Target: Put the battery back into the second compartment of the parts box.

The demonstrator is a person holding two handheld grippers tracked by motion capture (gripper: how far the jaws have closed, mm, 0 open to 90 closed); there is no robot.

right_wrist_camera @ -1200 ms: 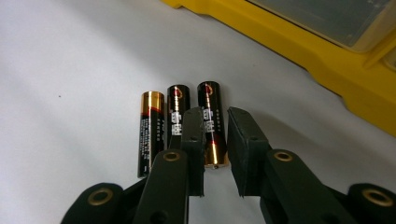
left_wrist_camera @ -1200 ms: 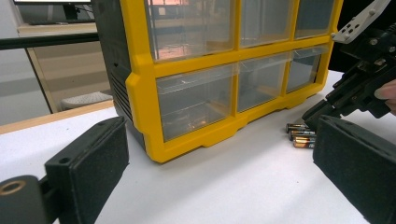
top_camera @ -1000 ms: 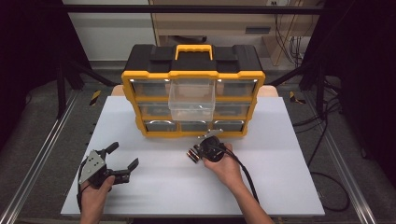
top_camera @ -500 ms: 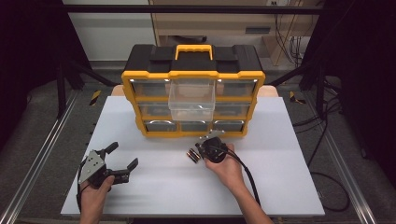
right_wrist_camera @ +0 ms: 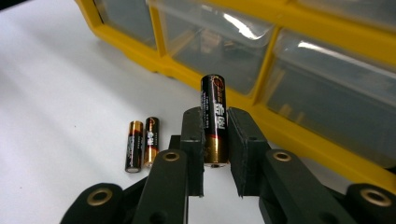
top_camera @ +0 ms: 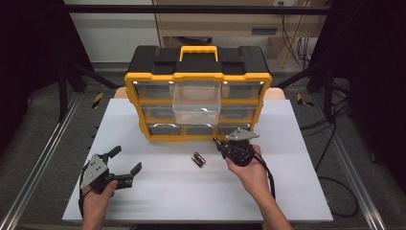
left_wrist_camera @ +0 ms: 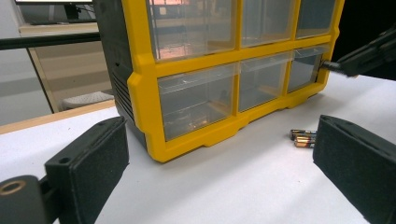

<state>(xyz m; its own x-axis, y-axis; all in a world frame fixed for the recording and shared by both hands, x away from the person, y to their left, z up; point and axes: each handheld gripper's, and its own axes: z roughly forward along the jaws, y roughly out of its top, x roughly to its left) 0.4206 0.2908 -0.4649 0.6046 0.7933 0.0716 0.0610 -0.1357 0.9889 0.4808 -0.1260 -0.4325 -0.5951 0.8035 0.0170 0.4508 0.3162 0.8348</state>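
Organizer [top_camera: 197, 86] and grippers share the white table [top_camera: 297, 191] in the high view. We see the left gripper [top_camera: 127, 163] resting near the table's front left, its fingers spread wide with nothing between them. The right gripper [top_camera: 221, 145] sits just in front of the organizer's bottom row; from up here its fingers are too small and dark for us to read, and we cannot make out what they carry. Two batteries [top_camera: 198, 159] lie side by side on the table, just to the left of the right gripper's fingers and well to the right of the left ones. One clear drawer [top_camera: 197, 101] stands pulled out of the middle of the organizer.

In the left gripper view we look between two spread fingers [left_wrist_camera: 88, 163], both cut off by the lower edge. The organizer's yellow corner lies ahead of them, apart. The two batteries [left_wrist_camera: 302, 138] lie just beyond the right-hand finger, which partly hides them. The other gripper's tip pokes in at the upper right, at the bottom right drawer.

In the right gripper view the fingers [right_wrist_camera: 192, 140] are nearly together, pinching one battery [right_wrist_camera: 214, 119] at its lower half; it stands upright and rises above the fingertips. The loose pair [right_wrist_camera: 141, 143] lies on the table left of the fingers. The organizer's drawers beyond are blurred and cut off above.
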